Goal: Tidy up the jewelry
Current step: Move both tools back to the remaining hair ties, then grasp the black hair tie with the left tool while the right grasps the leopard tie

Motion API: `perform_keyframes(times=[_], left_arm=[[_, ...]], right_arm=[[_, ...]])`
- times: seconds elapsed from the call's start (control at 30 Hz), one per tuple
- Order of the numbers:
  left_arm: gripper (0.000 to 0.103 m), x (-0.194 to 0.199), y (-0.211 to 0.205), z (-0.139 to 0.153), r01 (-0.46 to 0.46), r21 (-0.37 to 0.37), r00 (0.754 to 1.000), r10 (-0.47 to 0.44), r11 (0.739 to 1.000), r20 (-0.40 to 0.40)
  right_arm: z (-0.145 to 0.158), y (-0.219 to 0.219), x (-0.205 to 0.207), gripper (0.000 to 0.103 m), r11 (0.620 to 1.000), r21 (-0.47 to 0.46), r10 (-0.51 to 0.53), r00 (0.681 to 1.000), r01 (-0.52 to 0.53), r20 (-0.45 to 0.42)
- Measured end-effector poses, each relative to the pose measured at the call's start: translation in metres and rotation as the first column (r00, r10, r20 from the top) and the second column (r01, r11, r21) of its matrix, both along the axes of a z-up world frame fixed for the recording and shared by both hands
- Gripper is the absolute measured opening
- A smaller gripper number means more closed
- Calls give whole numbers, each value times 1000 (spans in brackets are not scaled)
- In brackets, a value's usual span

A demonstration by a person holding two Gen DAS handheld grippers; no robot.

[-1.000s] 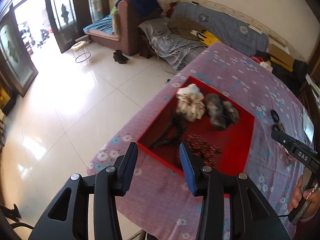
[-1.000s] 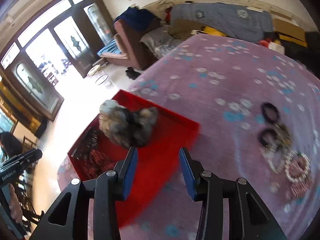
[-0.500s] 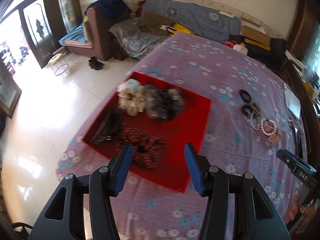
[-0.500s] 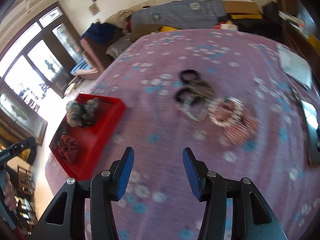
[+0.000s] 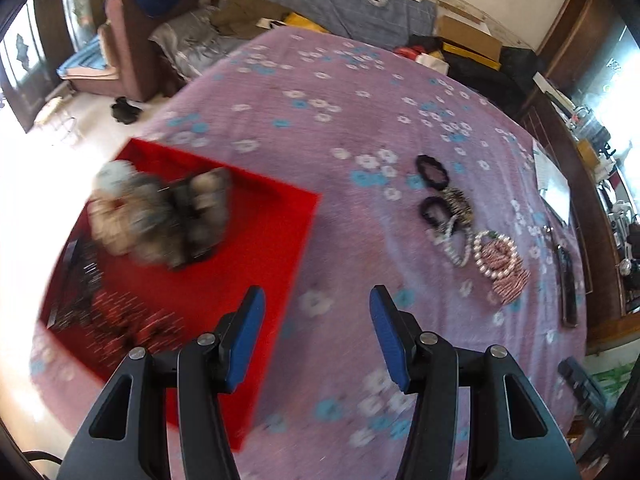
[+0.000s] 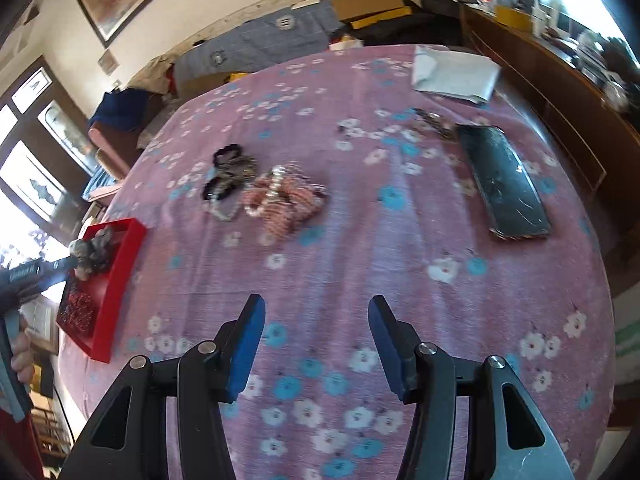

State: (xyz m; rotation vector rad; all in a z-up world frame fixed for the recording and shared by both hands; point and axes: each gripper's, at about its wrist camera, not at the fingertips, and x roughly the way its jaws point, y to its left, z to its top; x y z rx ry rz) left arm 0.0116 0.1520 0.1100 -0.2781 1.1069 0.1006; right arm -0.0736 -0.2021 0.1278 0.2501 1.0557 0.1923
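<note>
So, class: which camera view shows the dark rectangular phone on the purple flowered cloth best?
The right wrist view: the dark rectangular phone lies whole, its cracked face clear. The left wrist view shows it only as a thin dark sliver near the picture's right edge.

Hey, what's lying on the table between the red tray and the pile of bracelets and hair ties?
Nothing: only bare flowered tablecloth lies between the red tray and the jewelry pile, clearest in the left wrist view.
</note>
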Motion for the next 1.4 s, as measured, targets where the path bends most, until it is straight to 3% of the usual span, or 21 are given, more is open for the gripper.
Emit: perform_keyframes(times=[0.3,0.6,0.87,1.03,1.23,1.3,1.33,1.37,1.4], left_arm=[[53,101,-50,-28,104,-20,994,-104,994,-14],[53,191,-68,-69,123,-28,991,-124,992,-57],[53,221,-78,-88,170,-15,983,-171,985,-69],[52,230,-88,-88,219,33,975,-217,975,-55],[51,231,-104,-92,267,141,964,-263,953,-49],[45,228,-107,-92,282,172,959,-279,944,-41],[31,227,-108,-92,289,167,957,-287,943,-37],[10,227,-108,-91,300,136,954,-298,944,-35],[9,228,-109,-91,297,142,955,-293,944,-49]], right_arm=[[-10,14,35,58,1000,0,20,1000,-20,15],[-6,72,123,58,991,39,122,990,-125,67],[-44,110,180,57,989,51,142,990,-141,-16],[-55,115,195,51,991,54,123,992,-121,-36],[-59,126,197,48,991,22,130,991,-130,-28],[-60,129,199,45,990,6,139,990,-139,-20],[-60,131,200,43,990,0,143,990,-143,-15],[-60,133,200,36,989,-11,149,989,-149,-9],[-61,135,200,29,988,-20,152,988,-152,-6]])
